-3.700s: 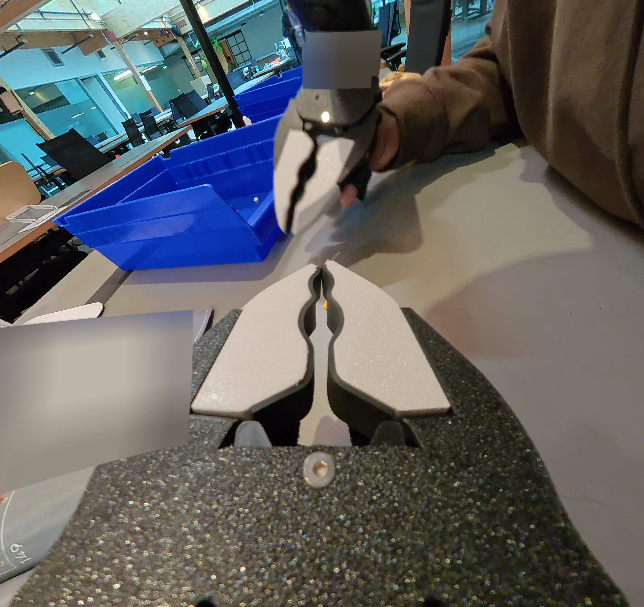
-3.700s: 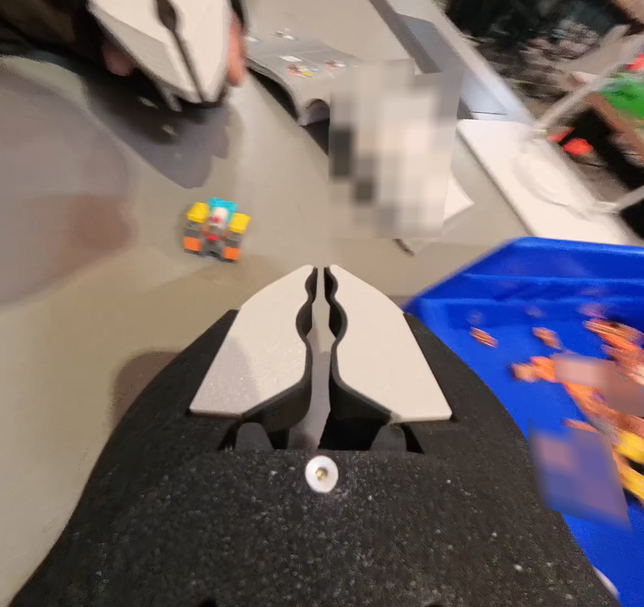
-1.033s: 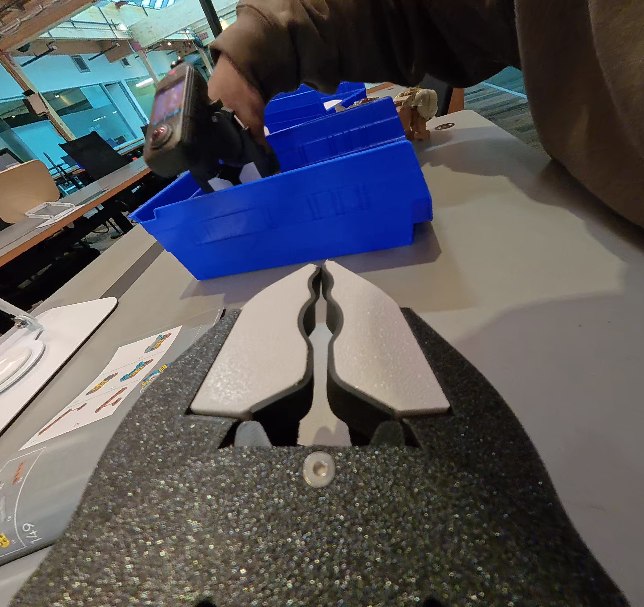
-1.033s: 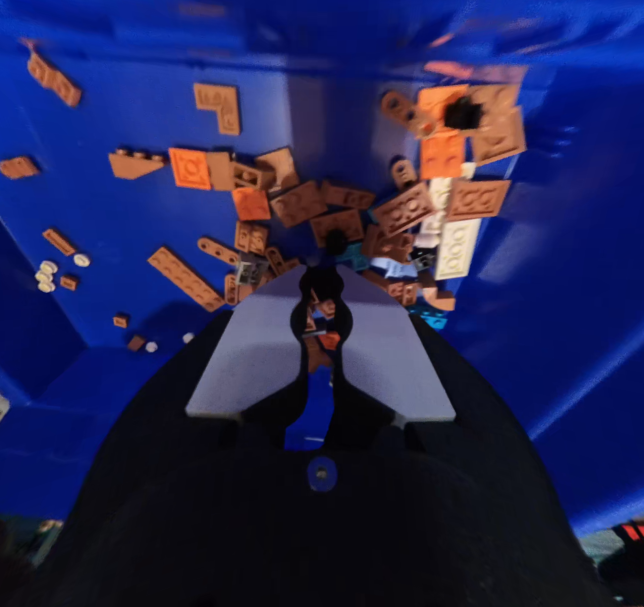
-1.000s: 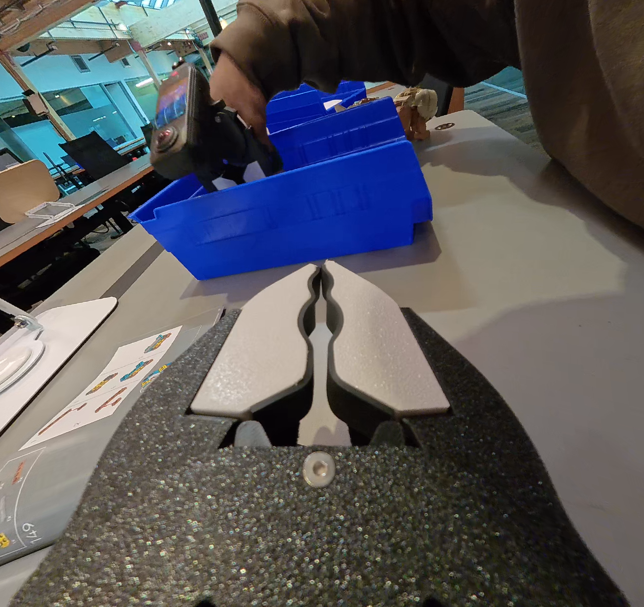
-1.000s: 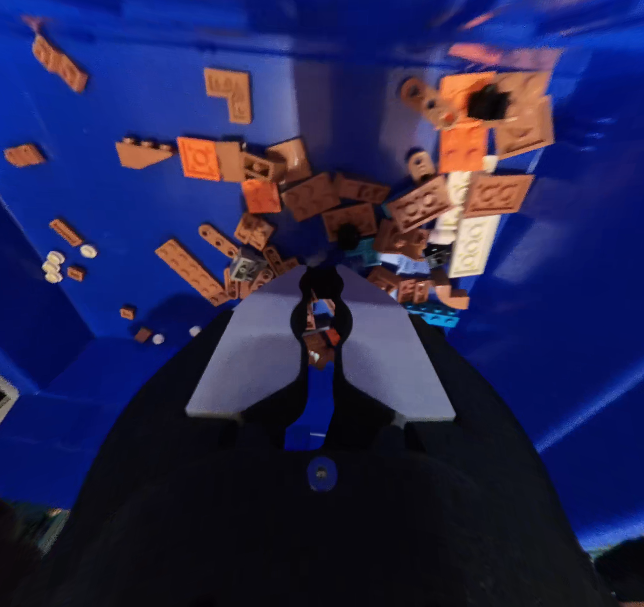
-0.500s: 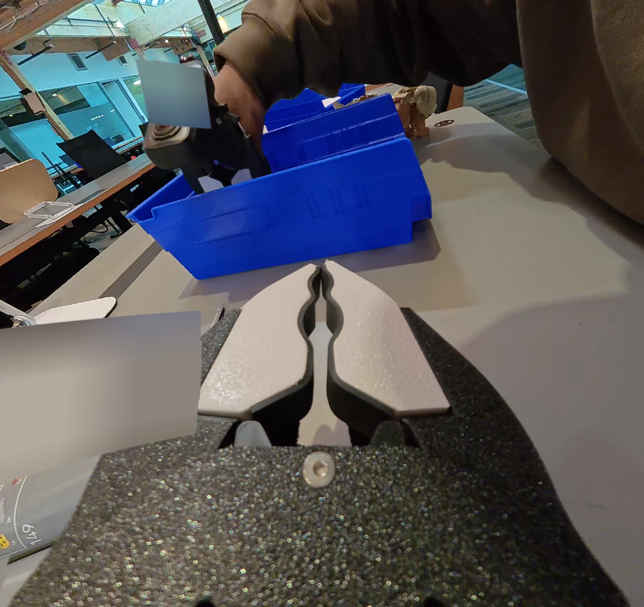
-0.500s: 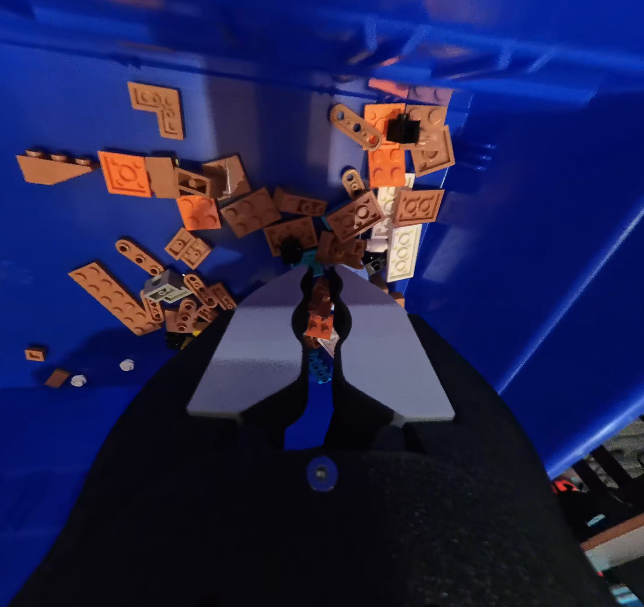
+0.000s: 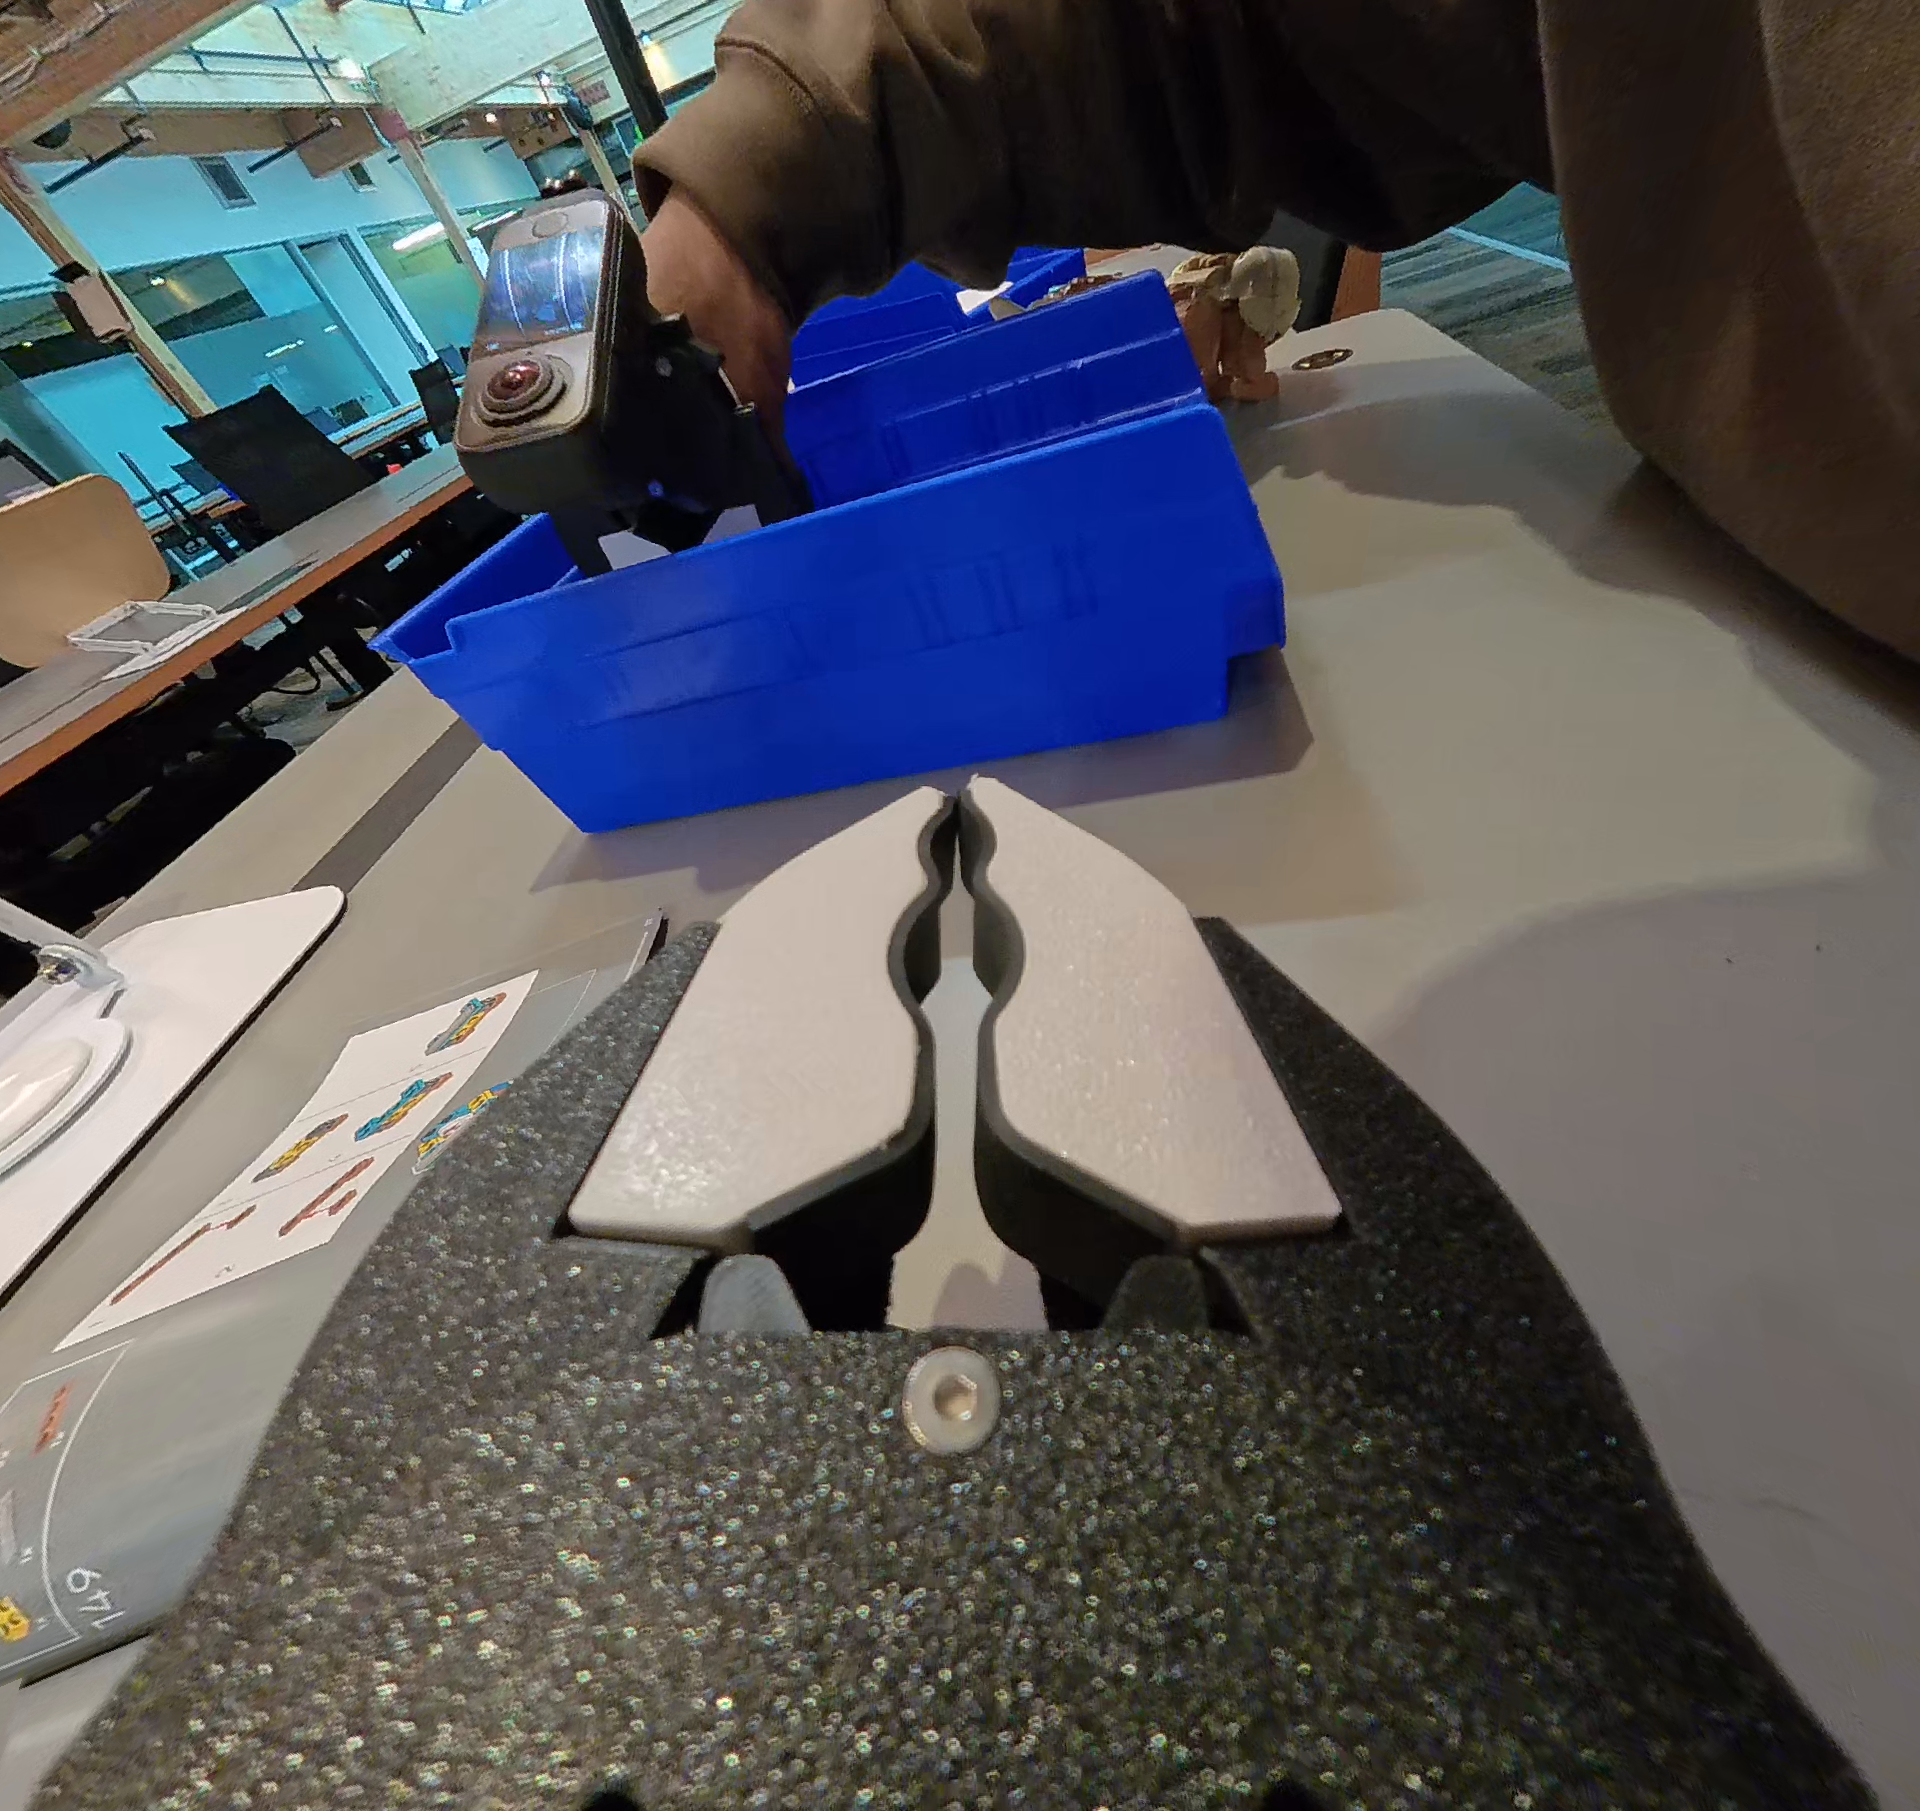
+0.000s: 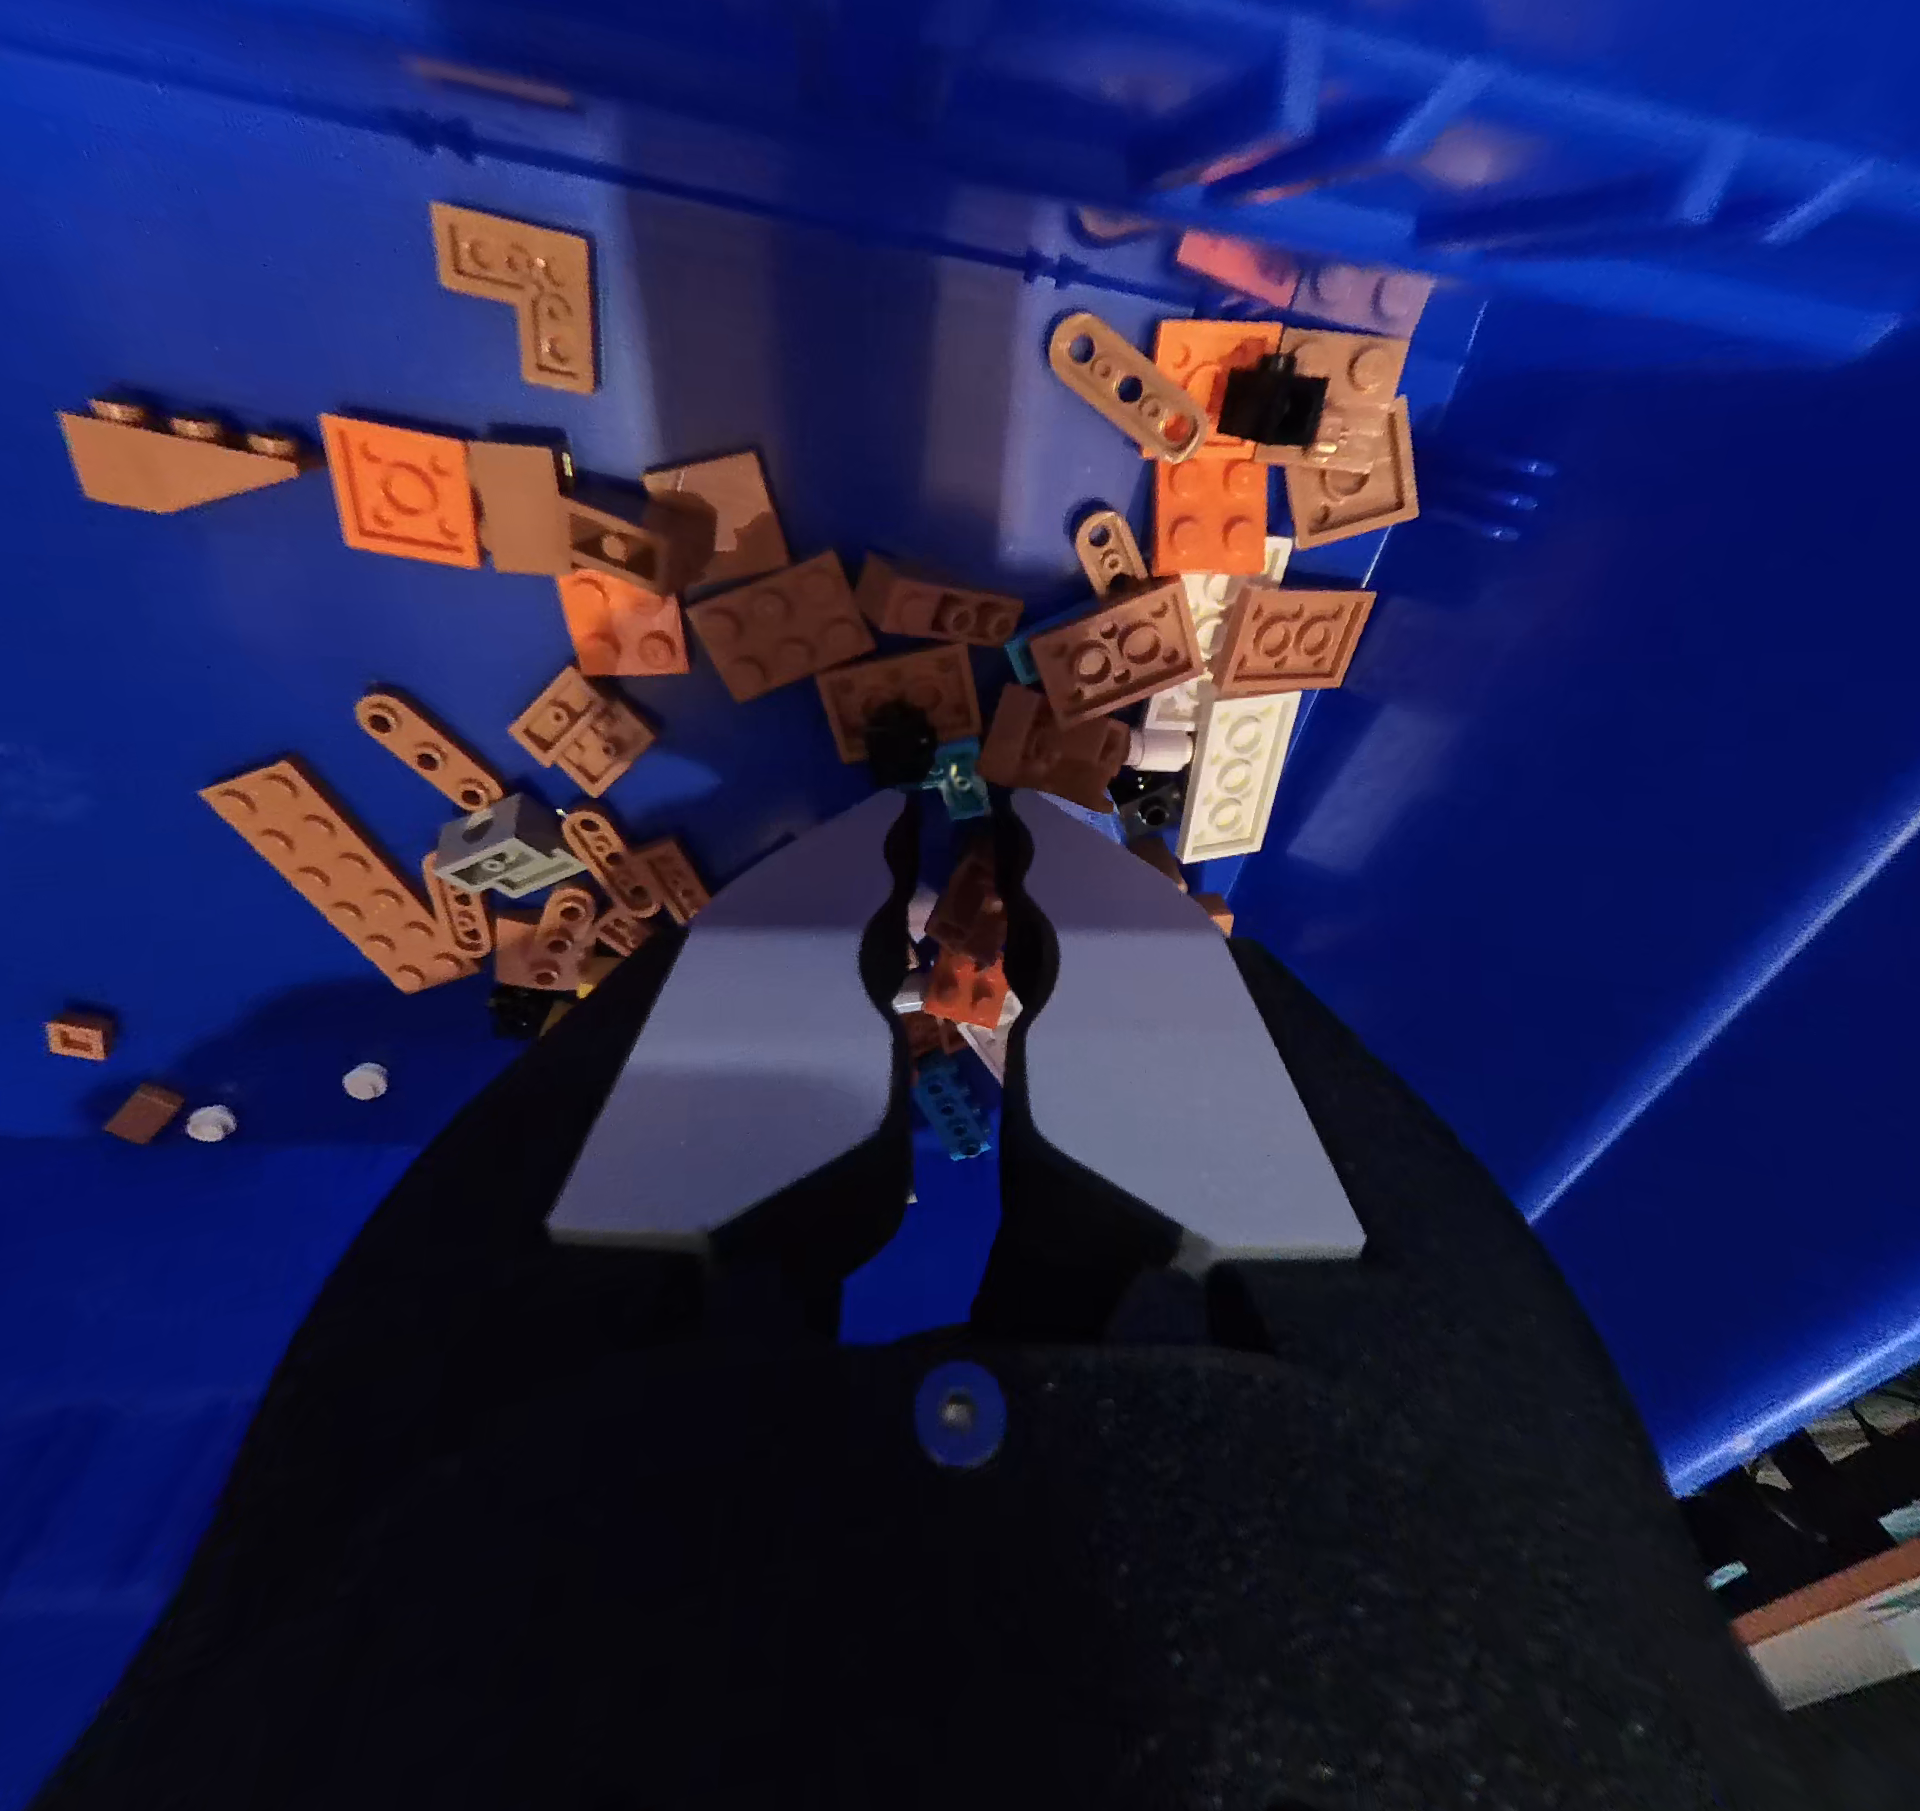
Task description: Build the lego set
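The grey table fills the lower and right part of the left wrist view, its far edges cut off by the frame. On it, mid-frame, sits the blue bin; from this side only its outer wall shows, and what lies inside is hidden. A person's brown sleeve reaches in from the upper right, the hand mostly hidden behind the right gripper, whose fingers dip out of sight below the bin's rim.

The left gripper rests low over the table at the bottom centre, jaws nearly together with only a sliver between the tips, holding nothing. An instruction sheet lies at the lower left, partly under the gripper's body.

In the right wrist view the bin's floor fills the frame, its upper walls blurred. A heap of lego pieces, mostly brown and orange, spreads across the centre. The right gripper points into it, jaws narrowly parted; a small teal piece sits right at the tips, and I cannot tell whether it is gripped.
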Tool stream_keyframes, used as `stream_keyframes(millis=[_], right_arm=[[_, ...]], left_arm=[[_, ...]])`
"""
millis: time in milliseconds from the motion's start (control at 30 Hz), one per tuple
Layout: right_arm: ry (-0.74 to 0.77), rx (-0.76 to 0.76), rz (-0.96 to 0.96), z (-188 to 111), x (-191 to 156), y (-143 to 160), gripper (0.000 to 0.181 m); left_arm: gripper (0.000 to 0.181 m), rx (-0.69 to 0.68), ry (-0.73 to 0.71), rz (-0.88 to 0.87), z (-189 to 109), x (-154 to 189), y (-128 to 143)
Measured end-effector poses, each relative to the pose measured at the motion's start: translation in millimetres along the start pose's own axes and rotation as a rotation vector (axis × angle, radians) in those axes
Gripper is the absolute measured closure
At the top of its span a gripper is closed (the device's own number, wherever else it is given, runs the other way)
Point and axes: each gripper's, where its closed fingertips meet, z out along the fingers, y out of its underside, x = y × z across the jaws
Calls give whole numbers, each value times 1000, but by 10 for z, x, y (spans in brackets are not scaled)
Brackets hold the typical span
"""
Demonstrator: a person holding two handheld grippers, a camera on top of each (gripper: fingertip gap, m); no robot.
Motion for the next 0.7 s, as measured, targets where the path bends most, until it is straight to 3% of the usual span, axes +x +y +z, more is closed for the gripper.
stream_keyframes(millis=[467, 700], right_arm=[[36, -30, 12, -6, -7, 0, 173], [119, -42, 60, -248, -2, -20, 173]], left_arm=[[181, 1, -3, -2, -2, -9, 0], [181, -3, -9, -1, 3, -15, 5]])
